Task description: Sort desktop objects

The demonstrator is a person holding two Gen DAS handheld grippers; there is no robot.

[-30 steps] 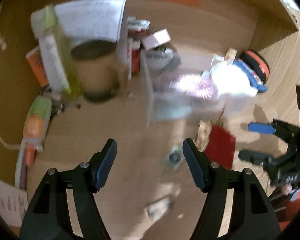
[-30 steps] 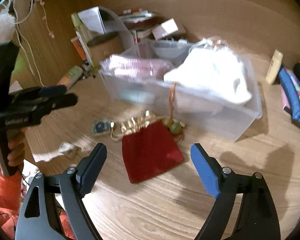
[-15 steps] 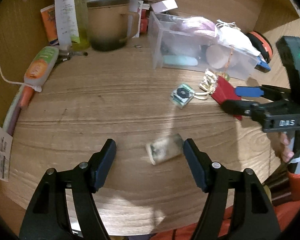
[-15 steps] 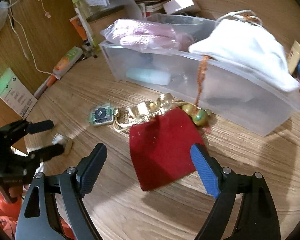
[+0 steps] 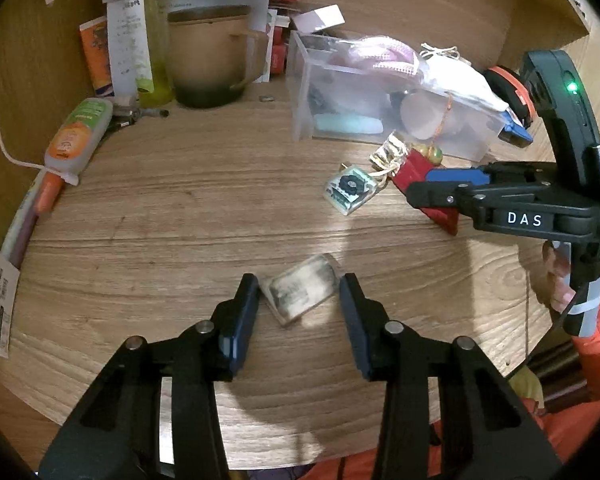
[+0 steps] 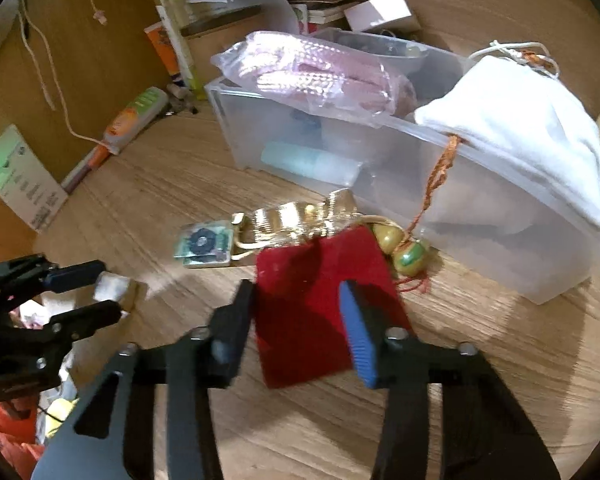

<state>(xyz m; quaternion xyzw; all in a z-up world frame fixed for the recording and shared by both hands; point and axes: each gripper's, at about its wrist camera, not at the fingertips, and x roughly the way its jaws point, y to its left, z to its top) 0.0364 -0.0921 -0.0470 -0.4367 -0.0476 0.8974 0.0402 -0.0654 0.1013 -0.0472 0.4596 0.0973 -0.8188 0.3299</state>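
Left hand-held gripper (image 5: pixel 299 294): its jaws have just been closing and are now drawn in narrow around the small clear packet (image 5: pixel 299 294); the left pad is seen touching one corner, but whether the right pad presses yet cannot be told.

Small clear packet: lying flat on the wooden counter (image 5: pixel 172 216), near its front edge, well apart from the clear storage bin (image 5: pixel 300 92). It is judged light, stiff-walled and slick (a glossy wrapper or case, contents blurred), so it is best taken across its short sides, squarely, lest it skid on the counter.

Right hand-held gripper (image 6: pixel 298 310): its jaws have just been closing, and a narrow gap is left, with the red velvet pouch (image 6: pixel 324 276) between them; cloth looks gathered at both pads, though a firm pinch cannot be confirmed.

Red velvet pouch: lying flat just in front of the bin, its gold-trimmed mouth (image 6: pixel 296 216) toward the bin and green beads (image 6: pixel 408 256) on a cord beside it. It is judged soft and limp; it is best pinched mid-body, so the beads will likely dangle when it is raised.

Poses: both tools are pitched steeply down toward the counter, side by side; fingers (image 5: pixel 556 276) of the person's right hand are wrapped round the handle.
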